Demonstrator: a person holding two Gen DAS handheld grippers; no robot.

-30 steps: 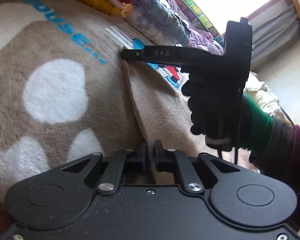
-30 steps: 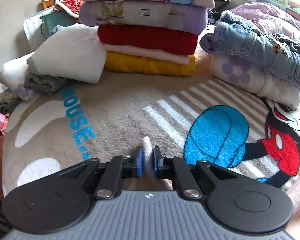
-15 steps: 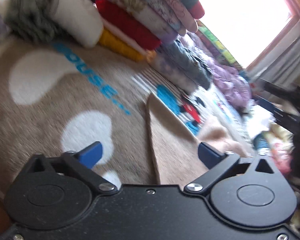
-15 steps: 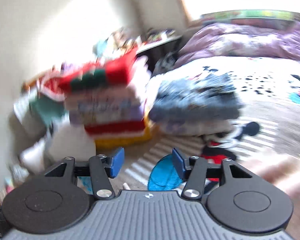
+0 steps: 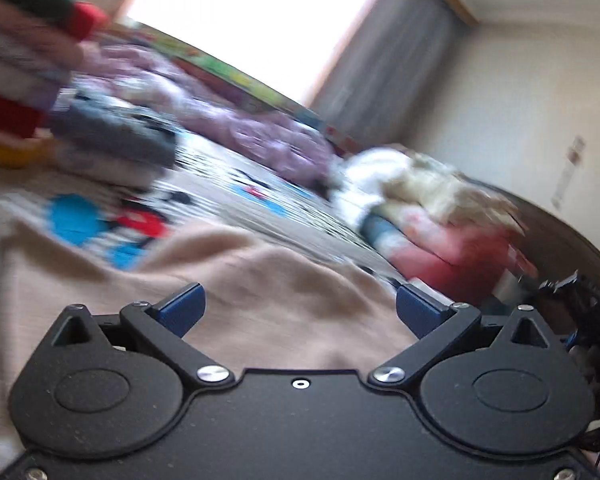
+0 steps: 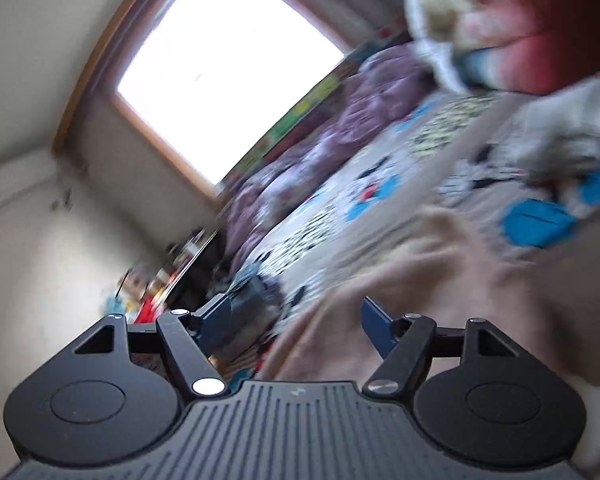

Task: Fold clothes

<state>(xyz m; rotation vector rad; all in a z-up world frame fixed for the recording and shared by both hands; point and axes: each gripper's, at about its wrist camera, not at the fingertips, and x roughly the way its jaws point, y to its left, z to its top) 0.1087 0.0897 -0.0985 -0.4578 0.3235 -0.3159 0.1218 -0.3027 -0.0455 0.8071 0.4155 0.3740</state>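
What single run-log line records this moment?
left gripper: open, empty | right gripper: jaws just opening, empty | beige garment: released on bed

No readable text in either view, motion blur smears the cartoon-print blanket (image 5: pixel 236 188) and the coloured strip under the window (image 6: pixel 300 116), any lettering there too blurred to make out, small mark on the right wrist housing too tiny to read

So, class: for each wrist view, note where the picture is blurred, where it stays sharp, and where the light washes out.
Left wrist view: the stack of folded clothes and beige cloth are smeared by motion, the claw stays sharp, the window is blown out white. Right wrist view: heavier streaking across the bedspread, tilted frame, window again washed out, claw crisp.
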